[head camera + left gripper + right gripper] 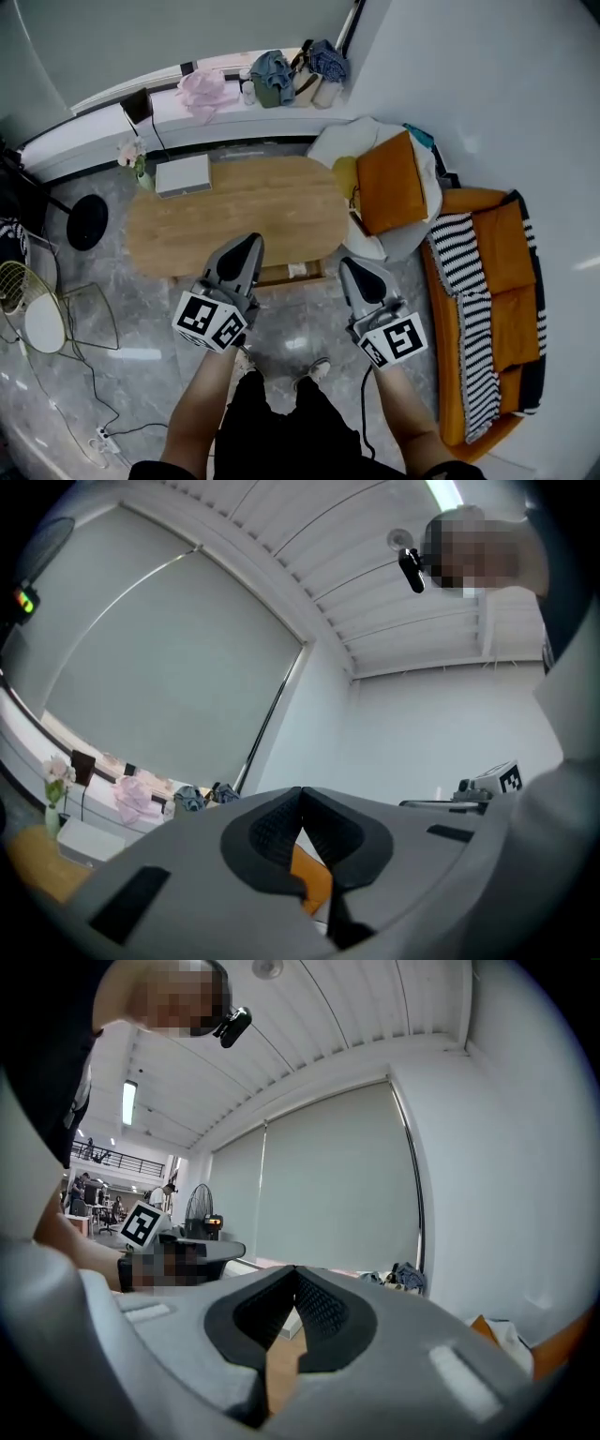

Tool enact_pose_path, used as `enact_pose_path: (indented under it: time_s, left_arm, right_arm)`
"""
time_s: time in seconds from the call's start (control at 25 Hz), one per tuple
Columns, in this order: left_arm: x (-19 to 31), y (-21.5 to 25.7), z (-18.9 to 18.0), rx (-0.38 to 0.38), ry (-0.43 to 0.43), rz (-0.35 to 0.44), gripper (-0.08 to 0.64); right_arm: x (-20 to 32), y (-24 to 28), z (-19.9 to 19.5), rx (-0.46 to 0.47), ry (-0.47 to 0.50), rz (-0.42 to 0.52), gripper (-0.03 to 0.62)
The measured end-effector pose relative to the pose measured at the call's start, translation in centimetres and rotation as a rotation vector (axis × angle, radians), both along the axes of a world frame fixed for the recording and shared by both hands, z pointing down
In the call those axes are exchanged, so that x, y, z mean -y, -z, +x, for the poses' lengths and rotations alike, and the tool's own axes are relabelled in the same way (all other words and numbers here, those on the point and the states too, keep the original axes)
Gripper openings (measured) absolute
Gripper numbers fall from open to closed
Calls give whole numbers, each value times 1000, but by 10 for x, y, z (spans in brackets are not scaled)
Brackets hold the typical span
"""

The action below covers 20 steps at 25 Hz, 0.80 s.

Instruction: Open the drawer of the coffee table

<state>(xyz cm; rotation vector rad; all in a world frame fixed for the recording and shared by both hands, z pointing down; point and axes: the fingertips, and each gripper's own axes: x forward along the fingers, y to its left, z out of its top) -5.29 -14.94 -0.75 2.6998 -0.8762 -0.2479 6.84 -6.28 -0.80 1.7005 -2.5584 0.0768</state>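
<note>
As fingers (272, 832) meet empty, drawer (289, 273) between left gripper (249, 240), right gripper (351, 264)

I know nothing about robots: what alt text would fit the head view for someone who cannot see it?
From above, a standing person holds a left gripper and a right gripper, jaws shut and empty, before an oval wooden coffee table. An orange and striped sofa stands at the right.
</note>
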Motion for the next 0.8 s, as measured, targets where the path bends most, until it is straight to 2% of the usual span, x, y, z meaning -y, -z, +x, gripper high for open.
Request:
enact_pose_path:
  time_s: [0.44, 0.8]
  left_arm:
    - [-41, 87, -30, 110, 137, 207, 8]
    - [-72, 131, -32, 175, 178, 354, 8]
  right_arm:
    - [-30, 62, 34, -3, -55, 97, 3]
    - [-57, 89, 78, -17, -125, 155, 4]
